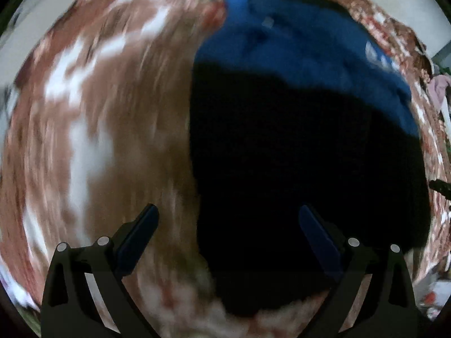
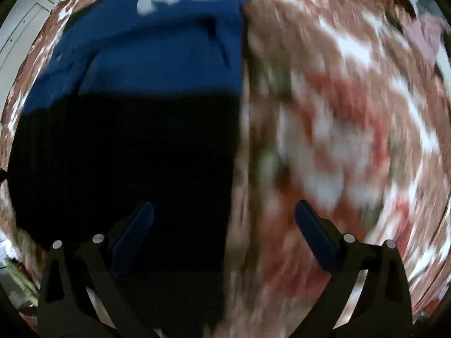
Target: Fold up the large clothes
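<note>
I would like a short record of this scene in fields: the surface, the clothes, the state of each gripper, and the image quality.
surface: floral cover, red-brown and white
clothes: blue garment with white print, lying flat; black garment lying on its nearer part
left gripper: open, holding nothing, over the black garment's left edge
right gripper: open, holding nothing, over the black garment's right edge
fold state: cannot tell
image quality: motion blur in both views
</note>
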A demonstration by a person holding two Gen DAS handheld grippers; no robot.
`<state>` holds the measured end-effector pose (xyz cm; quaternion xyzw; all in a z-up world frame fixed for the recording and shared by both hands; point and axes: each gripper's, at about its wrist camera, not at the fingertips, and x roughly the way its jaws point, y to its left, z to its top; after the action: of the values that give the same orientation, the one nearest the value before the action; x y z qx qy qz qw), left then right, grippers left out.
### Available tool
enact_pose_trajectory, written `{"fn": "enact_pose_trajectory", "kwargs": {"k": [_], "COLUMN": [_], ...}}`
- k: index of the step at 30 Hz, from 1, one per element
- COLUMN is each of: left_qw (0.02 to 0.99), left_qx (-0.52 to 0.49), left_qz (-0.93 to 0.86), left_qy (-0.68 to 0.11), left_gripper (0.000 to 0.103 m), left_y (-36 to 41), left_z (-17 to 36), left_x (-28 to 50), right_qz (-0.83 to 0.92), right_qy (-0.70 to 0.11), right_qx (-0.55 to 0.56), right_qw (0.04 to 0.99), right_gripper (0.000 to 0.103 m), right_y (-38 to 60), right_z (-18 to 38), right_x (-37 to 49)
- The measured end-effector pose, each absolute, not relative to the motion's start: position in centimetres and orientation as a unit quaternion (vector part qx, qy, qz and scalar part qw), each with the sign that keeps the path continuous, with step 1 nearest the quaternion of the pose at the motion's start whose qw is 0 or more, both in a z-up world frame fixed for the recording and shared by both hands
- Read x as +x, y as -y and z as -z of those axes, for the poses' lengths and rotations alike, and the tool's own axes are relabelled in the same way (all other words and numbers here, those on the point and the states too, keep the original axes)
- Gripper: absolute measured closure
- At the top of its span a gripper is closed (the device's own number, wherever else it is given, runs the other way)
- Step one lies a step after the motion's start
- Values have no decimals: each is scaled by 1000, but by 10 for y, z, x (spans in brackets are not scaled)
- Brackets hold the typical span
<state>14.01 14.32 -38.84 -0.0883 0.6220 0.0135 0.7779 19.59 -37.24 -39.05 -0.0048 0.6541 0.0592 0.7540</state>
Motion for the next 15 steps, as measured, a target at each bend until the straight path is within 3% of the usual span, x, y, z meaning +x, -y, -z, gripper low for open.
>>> {"fn": "enact_pose_trajectory", "kwargs": {"k": [4,15], "left_qw": [759,746], "left_qx": [-119,-187], "left_qz": [-6,-2], "left_qy": [-640,-639], "left_gripper": [6,6], "left_y": [-147,-141], "left_z": [405,442], "left_x": [104,98], "right_qz": [-46,-38], "right_qy": [-679,-696], "right_qx": [27,49], "right_qw": [732,715], "right_gripper": [5,6], "right_y": [379,350], "right_z": [400,408], "right_x": [157,128]}}
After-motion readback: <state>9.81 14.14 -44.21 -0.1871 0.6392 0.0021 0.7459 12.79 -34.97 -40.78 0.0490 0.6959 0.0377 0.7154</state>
